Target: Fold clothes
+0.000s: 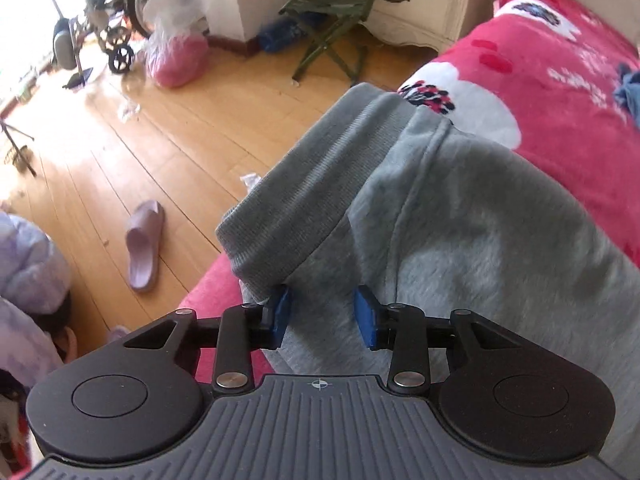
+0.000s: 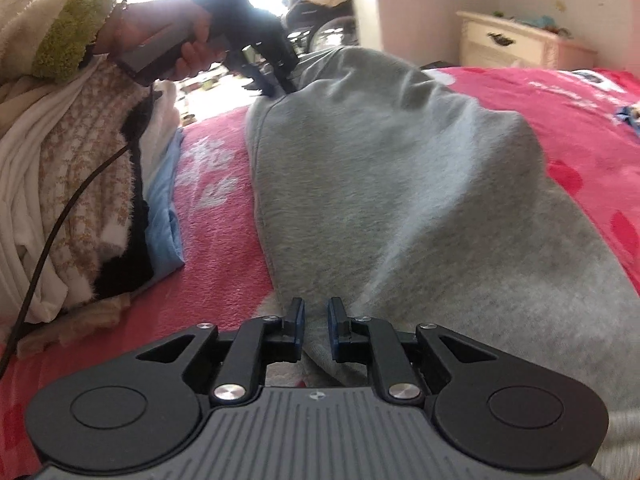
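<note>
grey garment (image 2: 400,184) between hand-held gripper (image 2: 316,322) pads

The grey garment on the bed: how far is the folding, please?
Done: a stack of folded clothes lies beside it on the red blanket. In hand: the grey garment is lifted and bunched, the left gripper near its ribbed band and the right gripper pinching the opposite end. Left: no neat fold shows yet; it must be laid flat and folded.

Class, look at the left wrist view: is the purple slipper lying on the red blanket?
No. The purple slipper lies on the wooden floor, beside the bed and clear of the red blanket.
</note>
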`<state>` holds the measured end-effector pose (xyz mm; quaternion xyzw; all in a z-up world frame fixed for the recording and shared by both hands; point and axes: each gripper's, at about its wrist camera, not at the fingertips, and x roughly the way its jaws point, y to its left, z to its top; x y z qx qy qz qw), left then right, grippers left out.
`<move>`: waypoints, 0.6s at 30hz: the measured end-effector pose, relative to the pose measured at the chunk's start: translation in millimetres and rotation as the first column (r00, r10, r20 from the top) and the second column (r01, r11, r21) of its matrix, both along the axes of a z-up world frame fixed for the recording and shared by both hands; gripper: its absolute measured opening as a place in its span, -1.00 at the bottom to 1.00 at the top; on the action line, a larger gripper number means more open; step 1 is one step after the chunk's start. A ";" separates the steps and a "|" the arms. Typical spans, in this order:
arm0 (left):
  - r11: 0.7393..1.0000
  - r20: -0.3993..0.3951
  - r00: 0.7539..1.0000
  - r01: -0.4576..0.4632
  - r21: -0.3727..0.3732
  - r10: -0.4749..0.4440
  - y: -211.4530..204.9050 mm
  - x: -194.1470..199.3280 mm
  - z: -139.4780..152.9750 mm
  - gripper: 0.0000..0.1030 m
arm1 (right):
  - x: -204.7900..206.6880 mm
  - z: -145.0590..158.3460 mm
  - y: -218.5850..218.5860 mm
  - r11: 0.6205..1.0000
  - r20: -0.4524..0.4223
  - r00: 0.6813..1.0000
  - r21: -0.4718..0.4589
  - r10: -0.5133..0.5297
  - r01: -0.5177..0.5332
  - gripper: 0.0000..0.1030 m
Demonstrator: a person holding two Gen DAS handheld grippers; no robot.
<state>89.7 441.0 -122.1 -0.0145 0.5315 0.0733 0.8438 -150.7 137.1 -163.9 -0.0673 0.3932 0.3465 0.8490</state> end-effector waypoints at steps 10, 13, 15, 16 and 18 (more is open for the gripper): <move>0.972 0.242 0.953 0.142 0.186 -0.185 -108.7 -83.4 101.1 -0.10 | -31.8 8.4 10.7 0.999 0.122 0.992 0.018 -0.039 0.037 -0.09; 0.948 0.248 0.918 0.277 0.157 -0.309 -154.3 -122.6 111.0 -0.04 | -42.0 35.4 -19.1 0.996 0.152 0.986 0.068 -0.064 0.054 -0.03; 0.938 0.247 0.905 0.327 0.118 -0.346 -177.8 -142.9 106.2 -0.04 | -49.5 54.1 -43.1 0.994 0.172 0.982 0.088 -0.080 0.065 -0.03; 0.934 0.244 0.901 0.348 0.087 -0.358 -188.3 -151.9 101.4 -0.03 | -53.9 61.8 -59.9 0.994 0.180 0.980 0.080 -0.084 0.071 -0.03; 0.921 0.239 0.893 0.390 0.011 -0.381 -208.1 -167.8 88.5 -0.01 | -63.0 75.5 -98.2 0.994 0.197 0.975 0.046 -0.103 0.096 -0.03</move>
